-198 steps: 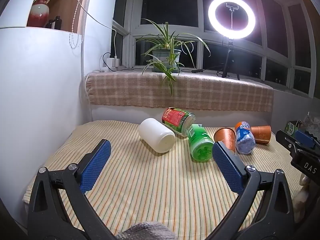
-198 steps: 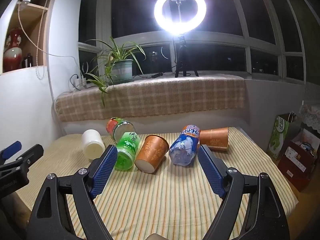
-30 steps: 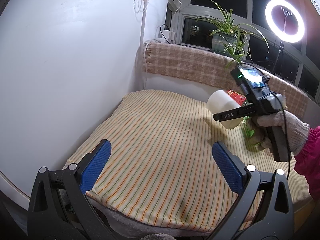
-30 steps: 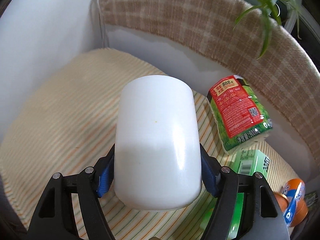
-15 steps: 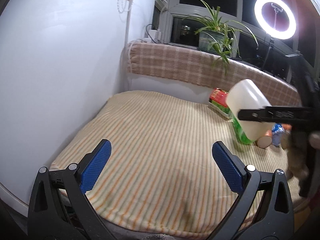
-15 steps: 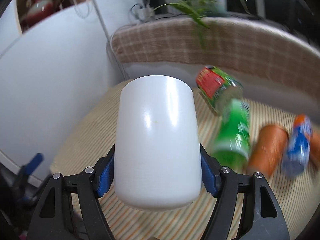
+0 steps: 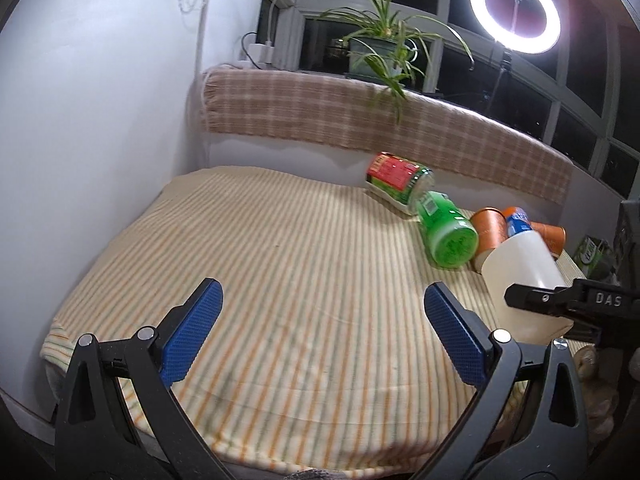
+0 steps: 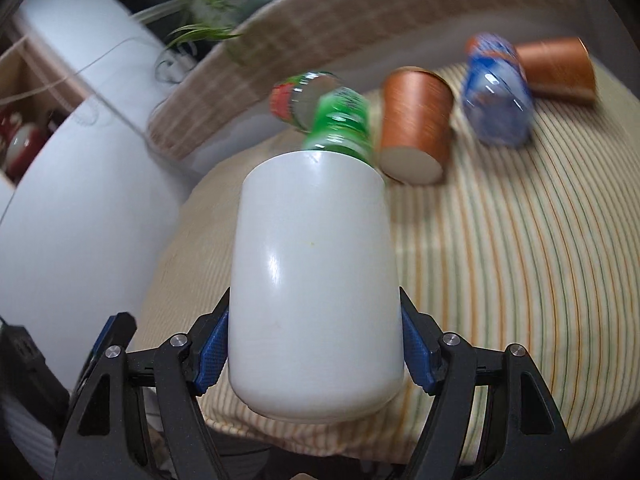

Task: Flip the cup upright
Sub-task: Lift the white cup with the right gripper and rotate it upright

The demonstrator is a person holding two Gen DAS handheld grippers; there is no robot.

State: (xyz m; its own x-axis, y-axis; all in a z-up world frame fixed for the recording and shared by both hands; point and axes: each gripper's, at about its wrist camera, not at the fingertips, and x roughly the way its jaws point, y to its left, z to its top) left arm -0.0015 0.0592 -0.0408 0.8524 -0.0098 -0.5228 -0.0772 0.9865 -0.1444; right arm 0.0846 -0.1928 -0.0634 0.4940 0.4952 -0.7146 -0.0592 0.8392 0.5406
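My right gripper (image 8: 314, 348) is shut on a white cup (image 8: 312, 280), its blue pads (image 8: 212, 346) pressed on both sides of it. The cup is held tilted over the front right part of the striped table; it also shows in the left wrist view (image 7: 524, 276), with the right gripper's black finger across it. My left gripper (image 7: 318, 334) is open and empty above the table's front edge, to the left of the cup.
Lying on the striped cloth (image 7: 280, 264) at the back right: a red-green can (image 7: 396, 180), a green bottle (image 7: 444, 232), two orange paper cups (image 8: 416, 120) (image 8: 556, 68) and a blue bottle (image 8: 496, 96). A white wall (image 7: 80, 120) runs along the left.
My right gripper has carried the white cup from the back of the table to the front right and turned it. The left gripper has stayed open, shifting its view a little.
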